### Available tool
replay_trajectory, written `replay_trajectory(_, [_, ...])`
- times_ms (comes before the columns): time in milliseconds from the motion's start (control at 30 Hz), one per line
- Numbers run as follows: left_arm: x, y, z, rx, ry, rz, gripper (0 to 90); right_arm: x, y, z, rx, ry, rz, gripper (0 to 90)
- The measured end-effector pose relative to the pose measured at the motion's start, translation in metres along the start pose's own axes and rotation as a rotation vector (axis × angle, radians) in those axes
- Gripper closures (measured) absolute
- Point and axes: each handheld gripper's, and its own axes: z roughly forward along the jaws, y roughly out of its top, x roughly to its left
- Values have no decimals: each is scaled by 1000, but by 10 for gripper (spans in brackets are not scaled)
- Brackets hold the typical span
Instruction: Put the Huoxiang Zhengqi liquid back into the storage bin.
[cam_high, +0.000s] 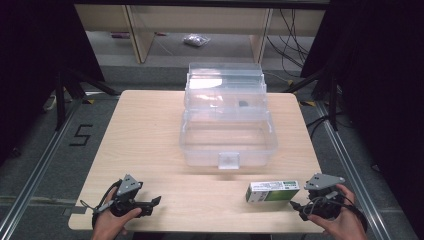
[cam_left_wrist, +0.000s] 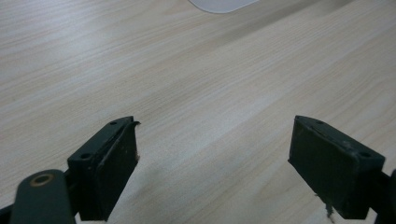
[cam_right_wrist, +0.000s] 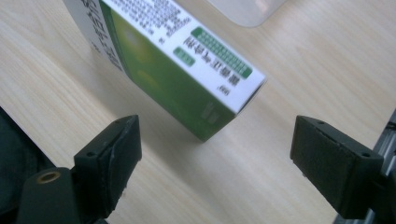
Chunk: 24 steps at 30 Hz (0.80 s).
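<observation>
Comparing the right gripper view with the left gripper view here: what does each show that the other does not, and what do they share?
Right gripper view: a green and white carton lying on the table just ahead of the right tool, its near end between the lines of the open jaws but not touched by them.

Left gripper view: bare wood ahead of the left tool, with nothing between its jaws.

Both: the light wooden table, a corner of the clear plastic box at the top edge, and two black jaws spread wide apart.
</observation>
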Motion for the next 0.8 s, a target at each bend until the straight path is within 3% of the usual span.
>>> replay_trajectory(33, [0, 0, 0, 7, 2, 4, 147, 1, 3, -1, 4, 3, 12, 174])
replay_trajectory(100, [1, 0, 0, 11, 7, 9, 148, -3, 8, -1, 11, -1, -23, 176])
replay_trajectory(167, [1, 0, -1, 11, 3, 8, 148, -3, 12, 0, 21, -3, -26, 176])
replay_trajectory(200, [1, 0, -1, 15, 2, 9, 148, -6, 16, 1, 23, -2, -64, 176])
replay_trajectory(233, [1, 0, -1, 15, 1, 10, 148, -5, 18, 2, 30, 3, -51, 175])
replay_trajectory(333, [1, 0, -1, 4, 5, 7, 148, -6, 26, 5, 18, 26, -76, 175])
replay_trajectory(467, [0, 0, 0, -4, 4, -4, 148, 0, 36, 9, 18, 58, -81, 180])
replay_trajectory(567, [1, 0, -1, 6, 0, 0, 148, 1, 45, 12, 26, 68, -141, 186])
replay_trajectory(700, [1, 0, -1, 3, 1, -2, 148, 6, 54, 15, 47, 73, -161, 201])
replay_trajectory(733, [1, 0, -1, 2, 1, -1, 148, 5, 57, 16, 44, 72, -195, 202])
replay_trajectory(800, [1, 0, -1, 4, 1, 0, 148, 9, 60, 17, 62, 74, -181, 208])
